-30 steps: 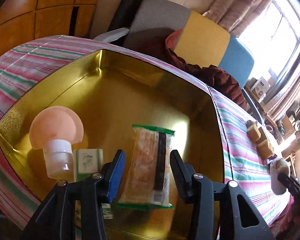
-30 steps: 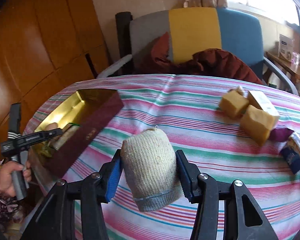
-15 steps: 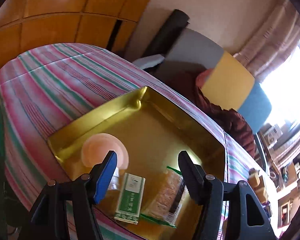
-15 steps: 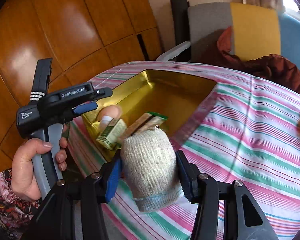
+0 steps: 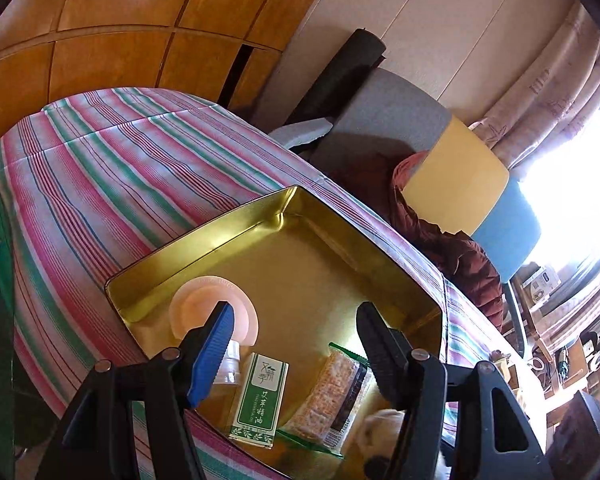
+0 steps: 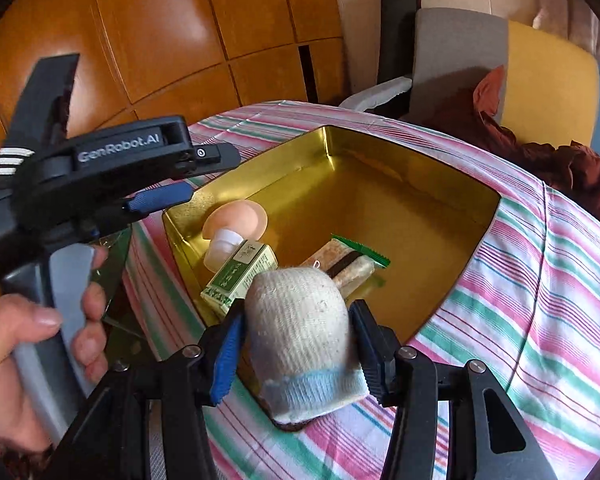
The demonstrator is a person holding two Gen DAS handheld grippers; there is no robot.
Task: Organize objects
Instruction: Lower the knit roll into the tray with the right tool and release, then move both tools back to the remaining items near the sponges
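A lived-in home room: a striped tablecloth [image 5: 112, 184] covers the table, a grey, yellow and blue armchair [image 5: 456, 176] with a rumpled garment stands beyond, wooden cupboard doors [image 6: 172, 40] left, curtained window [image 5: 556, 112] right.

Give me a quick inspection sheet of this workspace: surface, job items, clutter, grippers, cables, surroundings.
Surface: striped tablecloth over the table.
Job's things: gold tin holds a peach-capped bottle, green box and wrapped snack bar; knitted sock roll above the tin's near edge.
Clutter: nothing seen.
Grippers: left gripper open, empty; right gripper shut on the sock roll.
Cables: nothing seen.
Surroundings: wooden panels, colour-block chair with a maroon garment.
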